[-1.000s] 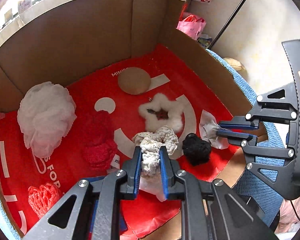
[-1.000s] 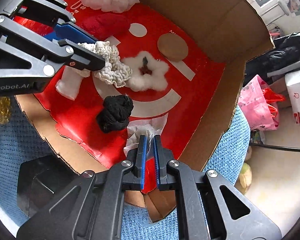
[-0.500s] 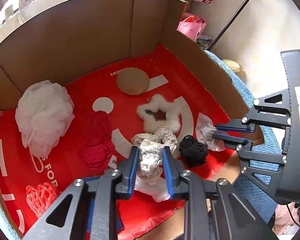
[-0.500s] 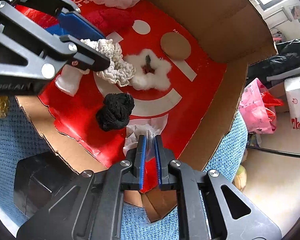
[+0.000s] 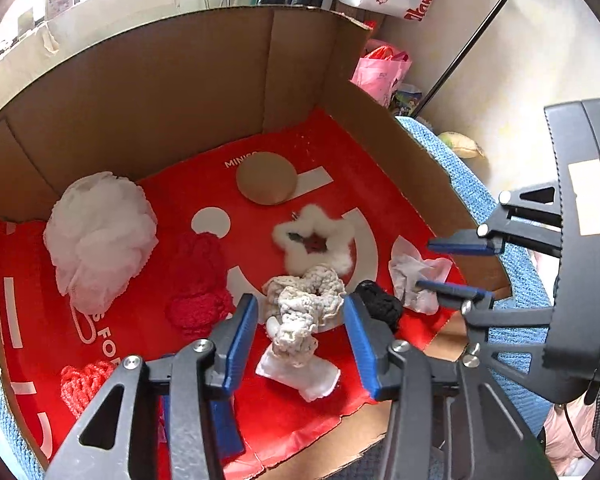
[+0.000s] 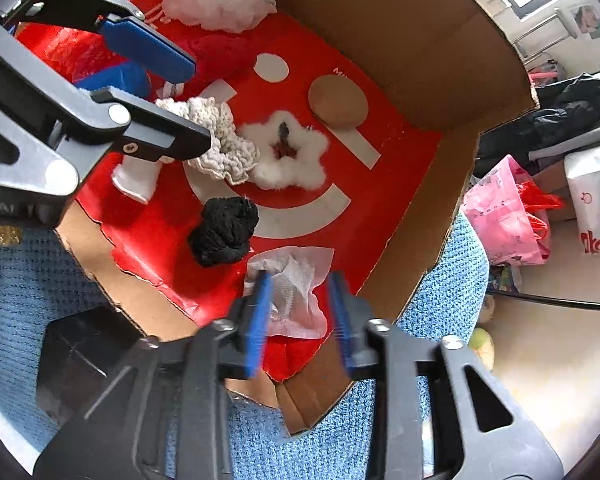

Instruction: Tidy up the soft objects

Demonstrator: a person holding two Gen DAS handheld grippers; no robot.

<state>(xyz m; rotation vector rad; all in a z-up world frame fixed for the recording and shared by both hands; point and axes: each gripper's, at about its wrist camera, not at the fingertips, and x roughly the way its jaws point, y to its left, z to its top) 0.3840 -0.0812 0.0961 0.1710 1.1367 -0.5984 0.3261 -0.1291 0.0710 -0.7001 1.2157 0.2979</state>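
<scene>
A cream crocheted scrunchie (image 5: 304, 304) lies on a white cloth (image 5: 300, 372) on the red floor of the cardboard box (image 5: 179, 92). My left gripper (image 5: 300, 316) straddles the scrunchie; its jaws are opening and the blue pads stand clear of the yarn. Right of it sit a black scrunchie (image 5: 380, 304) and a crumpled white mesh piece (image 6: 295, 280). Around that mesh piece my right gripper (image 6: 300, 284) is opening too, pads apart from it. Each gripper shows in the other's view: the left gripper (image 6: 199, 106) and the right gripper (image 5: 426, 264).
The box also holds a fluffy white star scrunchie (image 5: 312, 240), a white puff (image 5: 99, 236), a red knitted piece (image 5: 199, 276), a red mesh ball (image 5: 83, 380) and a brown disc (image 5: 265, 182). The box rests on blue knit fabric (image 6: 440, 280). A pink bag (image 6: 504, 216) stands beyond.
Both grippers were shut, the left on the cream scrunchie and the right on the white mesh piece. Both have spread their jaws and let go; the two pieces lie on the box floor.
</scene>
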